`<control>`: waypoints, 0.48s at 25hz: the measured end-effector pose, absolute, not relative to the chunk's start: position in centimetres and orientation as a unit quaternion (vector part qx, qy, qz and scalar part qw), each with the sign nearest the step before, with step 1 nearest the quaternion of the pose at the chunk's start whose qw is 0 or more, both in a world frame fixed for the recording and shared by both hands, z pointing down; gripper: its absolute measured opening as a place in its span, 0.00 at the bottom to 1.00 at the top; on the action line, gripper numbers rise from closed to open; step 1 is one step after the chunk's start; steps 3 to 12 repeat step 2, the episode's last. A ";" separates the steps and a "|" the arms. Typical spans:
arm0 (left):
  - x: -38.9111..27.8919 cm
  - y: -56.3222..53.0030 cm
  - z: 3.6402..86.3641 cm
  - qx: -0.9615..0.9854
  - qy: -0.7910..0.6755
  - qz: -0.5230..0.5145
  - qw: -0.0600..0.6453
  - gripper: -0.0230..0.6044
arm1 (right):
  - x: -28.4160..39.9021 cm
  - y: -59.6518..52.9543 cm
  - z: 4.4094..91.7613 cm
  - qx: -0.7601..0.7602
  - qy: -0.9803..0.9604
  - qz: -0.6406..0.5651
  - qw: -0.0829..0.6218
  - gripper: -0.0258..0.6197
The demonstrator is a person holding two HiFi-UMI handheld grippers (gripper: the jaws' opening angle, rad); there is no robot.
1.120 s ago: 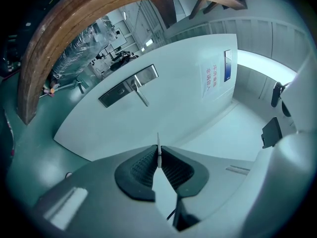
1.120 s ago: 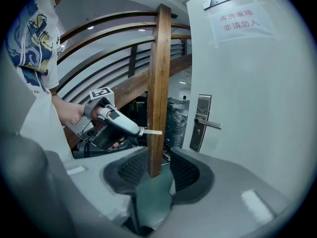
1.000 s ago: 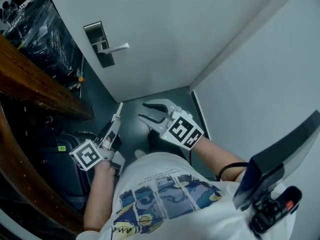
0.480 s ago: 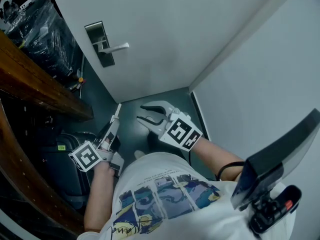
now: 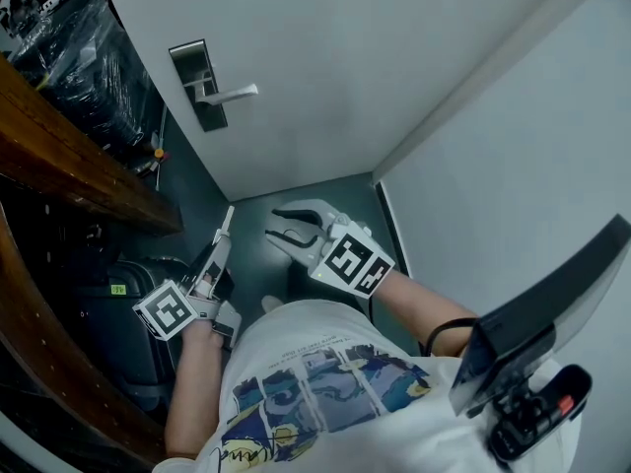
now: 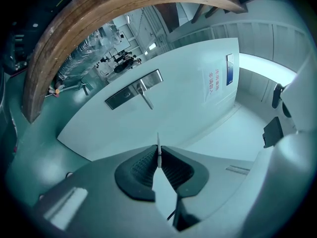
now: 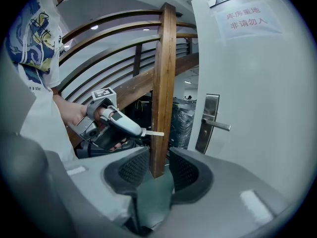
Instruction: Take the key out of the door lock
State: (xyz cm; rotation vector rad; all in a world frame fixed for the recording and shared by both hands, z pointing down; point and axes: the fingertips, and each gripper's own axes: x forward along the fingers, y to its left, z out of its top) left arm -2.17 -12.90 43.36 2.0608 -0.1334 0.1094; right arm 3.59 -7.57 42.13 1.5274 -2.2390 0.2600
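Left claw (image 5: 219,252) pinched almost closed on the end of a thin white strip (image 7: 152,133); I take it for the key, already clear of the door (image 5: 325,57). Right claw (image 5: 278,227) wide apart, nothing in it; wooden post (image 7: 162,83) only shows beyond. Lock plate (image 5: 192,85) well ahead, lever handle (image 5: 233,93) level. Risk I note: strip gripped by its end alone, so a knock on post or door could twist it loose. Right gripper view gives it side-on; left gripper view only edge-on
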 end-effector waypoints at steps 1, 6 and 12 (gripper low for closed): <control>-2.1 -13.2 43.4 0.856 -0.057 0.045 0.512 0.08 | 3.7 -7.8 42.1 0.548 -0.805 0.093 0.208 0.24; -2.1 -13.5 43.5 0.855 -0.058 0.045 0.513 0.08 | 3.8 -8.1 42.1 0.548 -0.805 0.092 0.208 0.24; -2.1 -13.5 43.5 0.855 -0.058 0.045 0.513 0.08 | 3.8 -8.1 42.1 0.548 -0.805 0.092 0.208 0.24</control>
